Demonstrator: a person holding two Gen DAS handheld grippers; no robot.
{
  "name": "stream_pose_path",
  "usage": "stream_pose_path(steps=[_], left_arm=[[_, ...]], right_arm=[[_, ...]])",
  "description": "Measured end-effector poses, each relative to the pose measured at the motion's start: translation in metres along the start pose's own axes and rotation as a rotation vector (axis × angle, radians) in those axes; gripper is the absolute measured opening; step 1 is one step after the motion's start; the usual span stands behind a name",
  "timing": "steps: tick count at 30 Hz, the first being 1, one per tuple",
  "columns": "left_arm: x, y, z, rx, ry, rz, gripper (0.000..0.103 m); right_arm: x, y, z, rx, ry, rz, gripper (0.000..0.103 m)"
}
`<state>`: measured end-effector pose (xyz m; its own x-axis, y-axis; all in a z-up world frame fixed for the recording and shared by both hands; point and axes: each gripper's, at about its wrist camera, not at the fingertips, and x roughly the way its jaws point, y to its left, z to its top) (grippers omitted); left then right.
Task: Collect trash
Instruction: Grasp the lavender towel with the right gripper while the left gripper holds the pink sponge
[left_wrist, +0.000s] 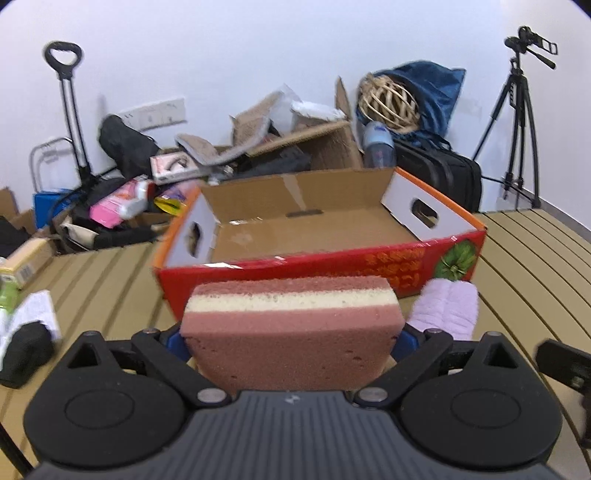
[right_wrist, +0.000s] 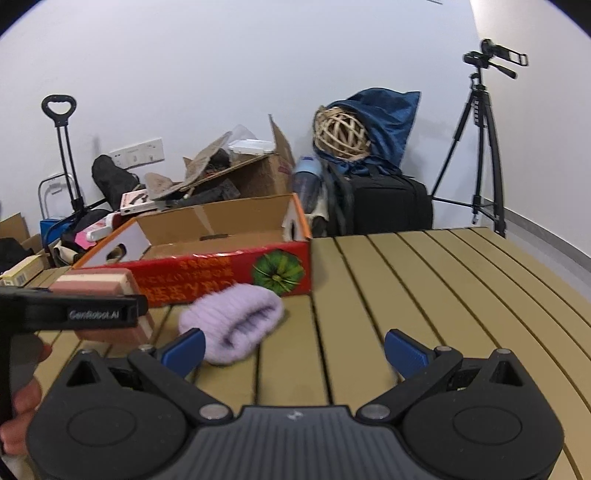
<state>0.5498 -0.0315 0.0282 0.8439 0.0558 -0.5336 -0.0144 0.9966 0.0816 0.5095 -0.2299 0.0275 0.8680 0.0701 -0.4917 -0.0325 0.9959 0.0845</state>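
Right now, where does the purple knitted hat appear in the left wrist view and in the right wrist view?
Left wrist view: the purple knitted hat lies right of centre on the slatted table, in front of the red cardboard box, right of the pink sponge.
Right wrist view: the hat lies left of centre, near the right gripper's left finger.
Shared landmark: the green pumpkin picture on the box, just behind the hat.

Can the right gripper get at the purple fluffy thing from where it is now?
Probably yes: the right gripper is open and empty, and the purple fluffy thing lies just ahead by its left finger, nothing between.
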Motion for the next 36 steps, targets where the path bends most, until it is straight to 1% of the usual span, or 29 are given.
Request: stream_pose_path(steps=[5, 9, 12, 15, 17, 19, 20, 21, 22, 23, 25, 27, 30, 36], left_arm=[[-0.015, 0.031, 0.006, -0.032, -0.021, 0.046, 0.099], [-0.023, 0.059, 0.008, -0.066, -0.029, 0.075, 0.099], [-0.026, 0.076, 0.006, -0.08, -0.02, 0.093, 0.099], [-0.03, 0.089, 0.001, -0.094, -0.015, 0.089, 0.099], [-0.032, 0.097, -0.002, -0.1, -0.014, 0.088, 0.099], [-0.035, 0.102, -0.005, -0.103, -0.014, 0.087, 0.099], [-0.036, 0.104, -0.006, -0.103, -0.013, 0.088, 0.099], [-0.038, 0.106, -0.008, -0.105, -0.012, 0.088, 0.099], [-0.039, 0.108, -0.009, -0.107, -0.011, 0.084, 0.099], [-0.041, 0.109, -0.011, -0.109, -0.01, 0.082, 0.099], [-0.046, 0.112, -0.015, -0.11, -0.01, 0.079, 0.099], [-0.052, 0.114, -0.018, -0.109, -0.007, 0.076, 0.099], [-0.059, 0.115, -0.021, -0.107, -0.003, 0.075, 0.099], [-0.083, 0.113, -0.023, -0.103, -0.011, 0.066, 0.099]], right_arm=[[0.025, 0.03, 0.015, -0.061, 0.062, -0.004, 0.103], [0.05, 0.049, 0.02, -0.069, 0.107, 0.009, 0.103], [0.071, 0.059, 0.02, -0.06, 0.13, 0.007, 0.103], [0.089, 0.063, 0.019, -0.039, 0.159, -0.012, 0.103], [0.099, 0.064, 0.017, -0.014, 0.179, -0.002, 0.102], [0.106, 0.065, 0.015, 0.002, 0.195, -0.007, 0.098], [0.11, 0.067, 0.014, 0.005, 0.205, -0.014, 0.09], [0.113, 0.067, 0.014, 0.006, 0.214, -0.018, 0.08], [0.116, 0.068, 0.013, 0.005, 0.226, -0.025, 0.077], [0.117, 0.07, 0.012, -0.001, 0.233, -0.043, 0.071], [0.116, 0.072, 0.01, -0.017, 0.231, -0.053, 0.066], [0.111, 0.073, 0.009, -0.021, 0.222, -0.06, 0.054], [0.101, 0.072, 0.01, -0.003, 0.221, -0.051, 0.046], [0.074, 0.073, 0.008, 0.003, 0.218, -0.041, 0.037]])
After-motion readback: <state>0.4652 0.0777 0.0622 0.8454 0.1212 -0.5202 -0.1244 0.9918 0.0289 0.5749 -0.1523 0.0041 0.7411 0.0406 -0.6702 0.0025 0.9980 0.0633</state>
